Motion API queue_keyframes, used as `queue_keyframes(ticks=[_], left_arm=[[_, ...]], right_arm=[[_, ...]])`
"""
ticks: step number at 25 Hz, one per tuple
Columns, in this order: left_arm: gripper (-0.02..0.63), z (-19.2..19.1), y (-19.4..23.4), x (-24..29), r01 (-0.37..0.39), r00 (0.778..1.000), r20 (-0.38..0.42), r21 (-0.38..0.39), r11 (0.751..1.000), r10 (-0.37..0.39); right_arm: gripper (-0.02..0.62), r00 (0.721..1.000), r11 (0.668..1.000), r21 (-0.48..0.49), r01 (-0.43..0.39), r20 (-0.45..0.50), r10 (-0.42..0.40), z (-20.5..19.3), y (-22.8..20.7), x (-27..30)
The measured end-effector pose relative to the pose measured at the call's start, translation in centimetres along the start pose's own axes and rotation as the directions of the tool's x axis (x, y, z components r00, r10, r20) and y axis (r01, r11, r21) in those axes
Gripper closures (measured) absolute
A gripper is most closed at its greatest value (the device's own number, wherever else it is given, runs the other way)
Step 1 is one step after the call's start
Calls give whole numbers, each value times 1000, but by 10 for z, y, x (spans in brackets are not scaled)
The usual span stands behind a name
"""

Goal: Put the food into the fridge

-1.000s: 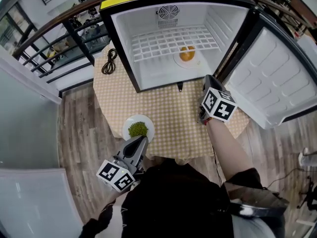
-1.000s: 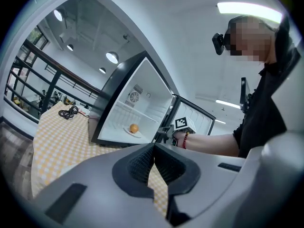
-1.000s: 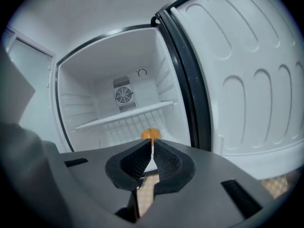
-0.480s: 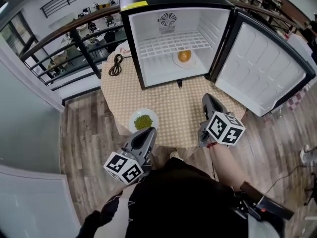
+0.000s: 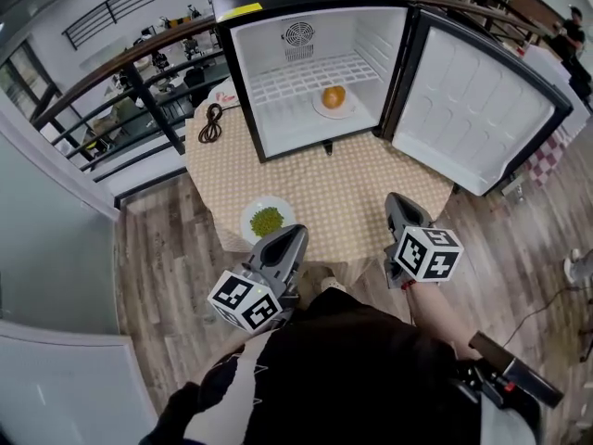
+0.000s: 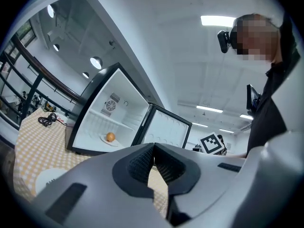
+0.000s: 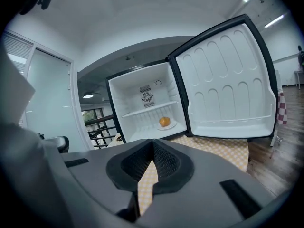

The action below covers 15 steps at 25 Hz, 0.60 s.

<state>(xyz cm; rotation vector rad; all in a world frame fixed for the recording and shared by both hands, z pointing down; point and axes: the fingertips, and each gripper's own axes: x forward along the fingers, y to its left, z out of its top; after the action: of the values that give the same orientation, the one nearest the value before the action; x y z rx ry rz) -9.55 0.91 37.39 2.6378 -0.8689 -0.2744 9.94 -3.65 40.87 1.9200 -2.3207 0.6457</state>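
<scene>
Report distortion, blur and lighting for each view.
Head view: strong fisheye, fridge and railing bowed; evenly lit, sharp. Left gripper view: dark rounded corners, bright ceiling light, mosaic patch over a face. Right gripper view: same vignette, fridge interior bright, no motion blur.

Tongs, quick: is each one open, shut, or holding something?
Left tongs: closed, holding nothing.
Right tongs: closed, holding nothing.

Closed, empty fingers (image 6: 141,163) face the open fridge (image 6: 124,109).
</scene>
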Motion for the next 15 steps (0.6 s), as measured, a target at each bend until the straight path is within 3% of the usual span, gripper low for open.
queue_keyframes(ticks=[15], left_arm=[[594,-4,-3,-7,-10,1000,-16,2,1000,10]], right_arm=[[580,1000,999,35,22,-12,-22,-7,-18,-10]])
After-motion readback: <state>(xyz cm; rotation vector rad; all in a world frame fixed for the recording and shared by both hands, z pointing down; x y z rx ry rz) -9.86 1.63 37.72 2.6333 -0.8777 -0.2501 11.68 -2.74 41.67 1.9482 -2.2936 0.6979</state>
